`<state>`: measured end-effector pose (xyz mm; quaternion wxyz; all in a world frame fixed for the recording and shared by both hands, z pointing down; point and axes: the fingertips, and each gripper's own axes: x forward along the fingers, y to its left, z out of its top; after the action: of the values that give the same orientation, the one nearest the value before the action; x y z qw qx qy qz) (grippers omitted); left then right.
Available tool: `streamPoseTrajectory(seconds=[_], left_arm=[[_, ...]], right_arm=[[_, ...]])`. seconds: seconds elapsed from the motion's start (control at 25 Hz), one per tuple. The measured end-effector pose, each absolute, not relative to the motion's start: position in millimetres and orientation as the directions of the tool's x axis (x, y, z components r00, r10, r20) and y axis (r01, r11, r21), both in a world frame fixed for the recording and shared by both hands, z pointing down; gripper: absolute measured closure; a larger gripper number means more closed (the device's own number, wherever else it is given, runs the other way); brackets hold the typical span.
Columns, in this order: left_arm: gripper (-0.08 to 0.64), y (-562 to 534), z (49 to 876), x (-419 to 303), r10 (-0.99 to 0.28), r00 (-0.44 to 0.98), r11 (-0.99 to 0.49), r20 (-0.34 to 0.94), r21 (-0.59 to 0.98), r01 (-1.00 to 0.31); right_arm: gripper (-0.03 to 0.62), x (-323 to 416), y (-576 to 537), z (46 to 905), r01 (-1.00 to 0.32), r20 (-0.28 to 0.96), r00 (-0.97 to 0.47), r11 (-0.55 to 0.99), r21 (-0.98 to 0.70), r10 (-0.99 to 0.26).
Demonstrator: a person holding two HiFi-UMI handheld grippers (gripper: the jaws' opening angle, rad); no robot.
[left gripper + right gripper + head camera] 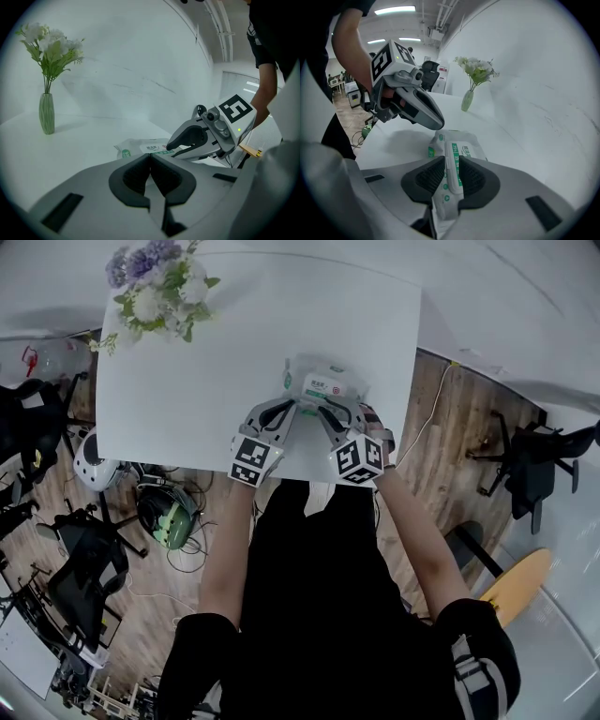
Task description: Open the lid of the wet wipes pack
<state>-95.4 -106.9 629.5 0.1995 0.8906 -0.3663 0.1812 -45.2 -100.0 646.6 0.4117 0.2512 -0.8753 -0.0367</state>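
A white wet wipes pack (319, 383) with green print lies flat near the front edge of the white table (187, 381). In the right gripper view its long white lid (453, 161) runs between the pads of my right gripper (451, 174). The jaws stand wide, close along either side of the lid, and the pack shows no squeeze. My left gripper (150, 161) is shut with nothing in it, just left of the pack (140, 147) and low over the table. In the head view the left gripper (283, 416) and right gripper (328, 414) sit side by side at the pack's near end.
A green vase of white and purple flowers (155, 287) stands at the table's far left corner. The table's front edge (281, 474) runs right under both grippers. Chairs and cables lie on the wooden floor on both sides.
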Motion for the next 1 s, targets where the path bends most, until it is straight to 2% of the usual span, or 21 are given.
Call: streamPoseTrajectory(seconds=[0.64, 0.88, 1.0], left_arm=[[0.537, -113.7, 654.2, -88.8, -0.545, 0.672, -0.636, 0.501, 0.275, -0.721], [0.537, -114.8, 659.4, -88.8, -0.551, 0.666, -0.625, 0.502, 0.28, -0.729], [0.537, -114.4, 659.0, -87.8, -0.565, 0.655, -0.637, 0.502, 0.24, -0.733]], right_arm=[[0.472, -47.2, -107.2, 653.3, -0.382, 0.725, -0.509, 0.876, 0.293, -0.464], [0.497, -50.8, -104.4, 656.1, -0.269, 0.739, -0.49, 0.886, 0.377, -0.463], [0.502, -50.9, -104.1, 657.0, -0.266, 0.74, -0.491, 0.888, 0.375, -0.46]])
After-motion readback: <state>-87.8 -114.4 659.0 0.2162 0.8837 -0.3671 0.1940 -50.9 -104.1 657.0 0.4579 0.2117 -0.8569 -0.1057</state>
